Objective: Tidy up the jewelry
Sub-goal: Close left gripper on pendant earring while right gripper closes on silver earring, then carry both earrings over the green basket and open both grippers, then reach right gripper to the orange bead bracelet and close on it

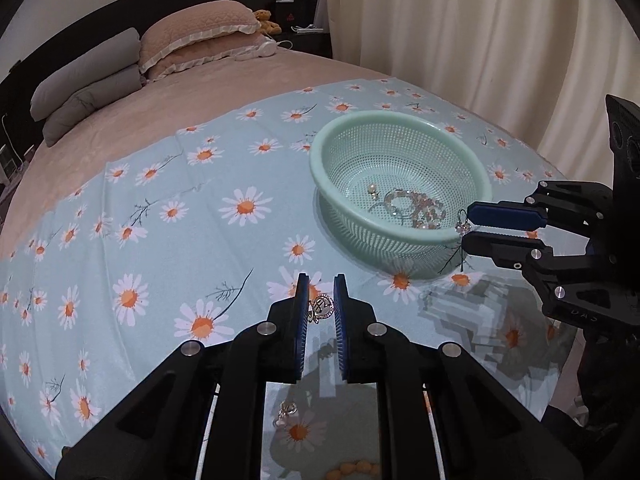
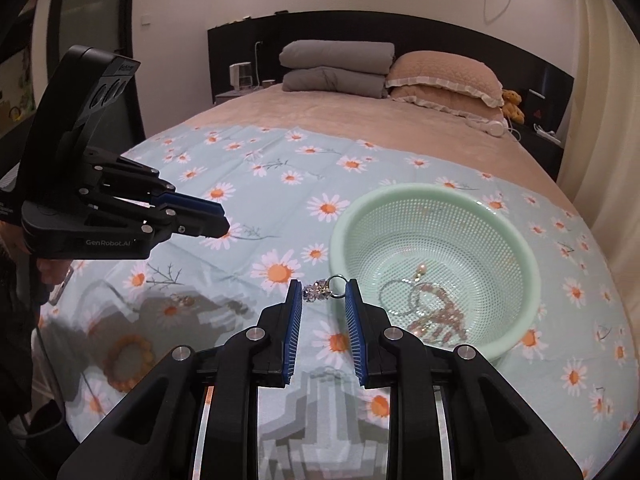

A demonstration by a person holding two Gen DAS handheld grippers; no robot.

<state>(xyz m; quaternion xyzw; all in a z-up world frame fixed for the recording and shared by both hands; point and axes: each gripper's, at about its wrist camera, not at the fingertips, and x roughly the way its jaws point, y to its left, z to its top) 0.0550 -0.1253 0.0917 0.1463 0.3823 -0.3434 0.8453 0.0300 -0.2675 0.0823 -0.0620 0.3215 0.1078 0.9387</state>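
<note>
A mint green mesh basket [image 1: 320, 152] [image 2: 532, 264] stands on the daisy cloth and holds a pile of bracelets and earrings [image 1: 416, 210] [image 2: 432, 308]. My left gripper [image 1: 321, 286] [image 2: 224, 220] is shut on a round sparkly pendant [image 1: 322, 306], held above the cloth left of the basket. My right gripper [image 2: 323, 290] [image 1: 466, 226] is shut on a crystal earring with a ring hook [image 2: 320, 291] [image 1: 463, 224], at the basket's near rim. A small earring [image 1: 286, 410] and an orange bead bracelet [image 1: 356, 469] [image 2: 128, 360] lie on the cloth below.
The daisy cloth [image 1: 160, 240] covers the foot of a pink bed [image 1: 200, 92]. Grey bolsters [image 2: 336, 66] and a pink pillow [image 2: 444, 76] lie at the headboard. Cream curtains [image 1: 480, 20] hang beside the bed. White headphones [image 1: 264, 46] lie by the pillow.
</note>
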